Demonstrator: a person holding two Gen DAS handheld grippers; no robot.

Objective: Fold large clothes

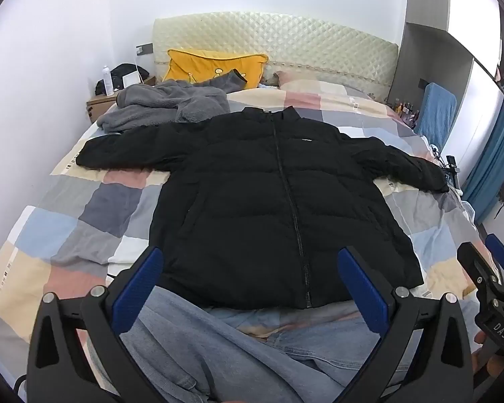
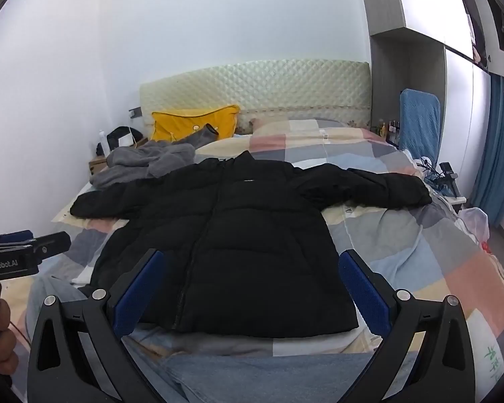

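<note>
A black puffer jacket (image 1: 268, 201) lies flat on the bed, front up, zipped, collar toward the headboard, both sleeves spread out sideways. It also shows in the right wrist view (image 2: 238, 245). My left gripper (image 1: 252, 268) is open and empty, held above the jacket's hem. My right gripper (image 2: 252, 272) is open and empty, above the hem on the right side. The right gripper shows at the right edge of the left wrist view (image 1: 494, 268); the left one shows at the left edge of the right wrist view (image 2: 27, 245).
The bed has a checked quilt (image 1: 94, 208). A grey fleece garment (image 1: 171, 104) and a yellow pillow (image 1: 215, 67) lie near the headboard. Blue jeans (image 1: 218, 342) lie at the near edge. A nightstand (image 1: 100, 104) stands left; a blue chair (image 2: 420, 124) and curtain stand right.
</note>
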